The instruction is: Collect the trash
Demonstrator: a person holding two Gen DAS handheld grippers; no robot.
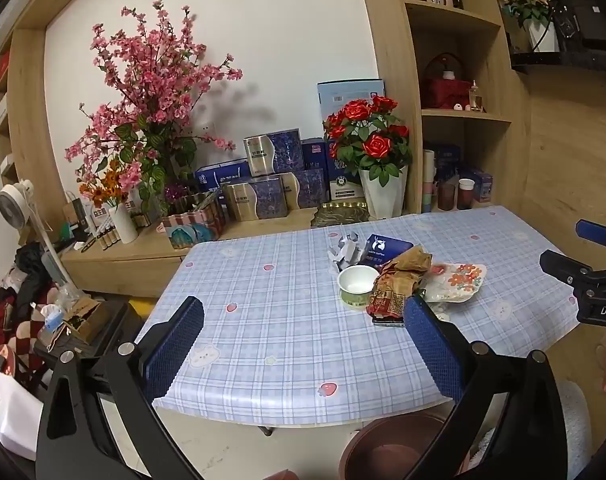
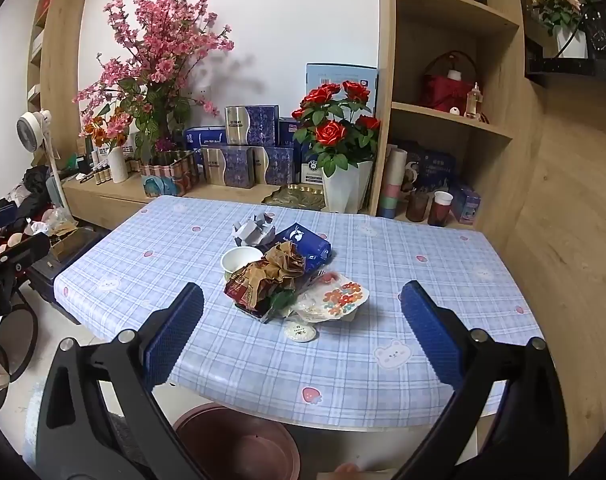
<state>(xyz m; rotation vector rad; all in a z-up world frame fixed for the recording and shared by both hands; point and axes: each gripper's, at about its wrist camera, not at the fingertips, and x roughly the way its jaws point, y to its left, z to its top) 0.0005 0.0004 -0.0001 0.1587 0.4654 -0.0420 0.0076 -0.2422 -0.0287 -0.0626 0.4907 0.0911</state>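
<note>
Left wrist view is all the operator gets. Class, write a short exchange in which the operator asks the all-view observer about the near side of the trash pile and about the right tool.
Operator: I cannot see the near side of the trash pile. Is anything lying there?
Observer: Yes. A small round white lid lies flat on the tablecloth, just in front of the flowered wrapper.
Operator: I only see the right tool from the side. Is it open?
Observer: The right tool is open, its fingers wide apart with nothing held between them.
</note>
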